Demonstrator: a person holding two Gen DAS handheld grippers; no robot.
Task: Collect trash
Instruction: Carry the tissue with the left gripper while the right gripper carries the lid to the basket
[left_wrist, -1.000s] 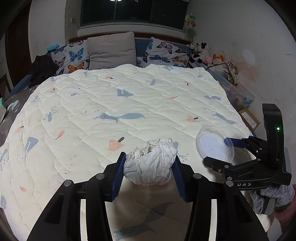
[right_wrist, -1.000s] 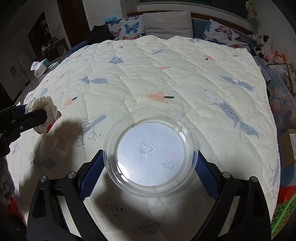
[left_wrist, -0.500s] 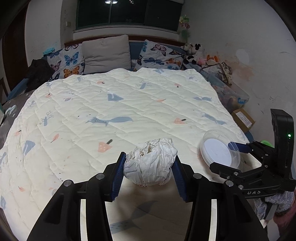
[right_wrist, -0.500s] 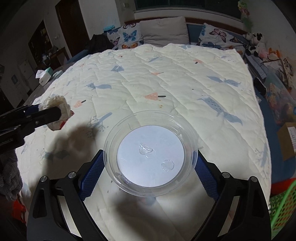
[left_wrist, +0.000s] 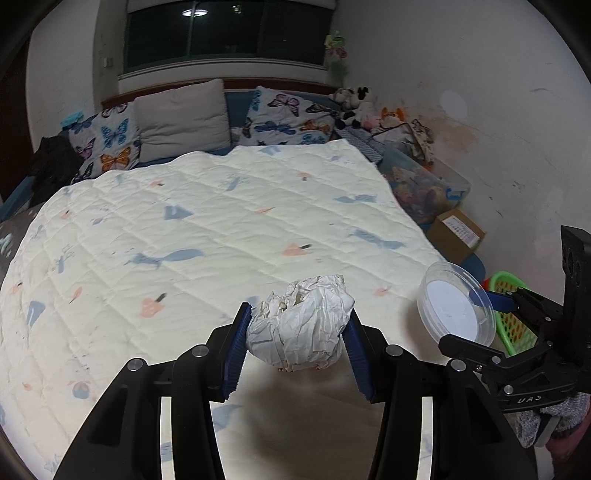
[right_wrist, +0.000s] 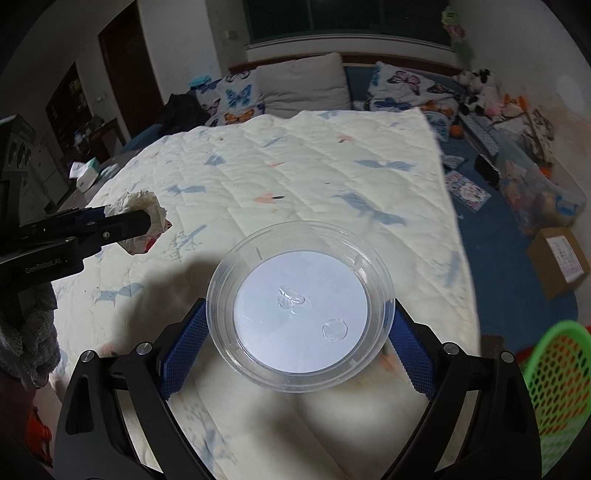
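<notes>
My left gripper (left_wrist: 297, 334) is shut on a crumpled white paper ball (left_wrist: 301, 325), held above the near end of the quilt (left_wrist: 207, 236). The same paper ball (right_wrist: 142, 221) shows at the left of the right wrist view, pinched by the left gripper's fingers (right_wrist: 110, 229). My right gripper (right_wrist: 297, 332) is shut on a round clear plastic lid (right_wrist: 299, 306), its blue pads pressing the rim on both sides. That lid (left_wrist: 456, 308) appears at the right of the left wrist view, over the bed's right edge.
A green mesh basket (right_wrist: 557, 373) stands on the floor at the lower right, seen also as the basket (left_wrist: 511, 306) behind the lid. A cardboard box (right_wrist: 559, 254), a clear storage bin (left_wrist: 424, 184) and plush toys line the right wall. Pillows (left_wrist: 181, 122) lie at the headboard.
Both grippers have drawn back toward the foot of the bed and risen, keeping their holds. The bed looks farther away, and the green basket has come into view at the right.
</notes>
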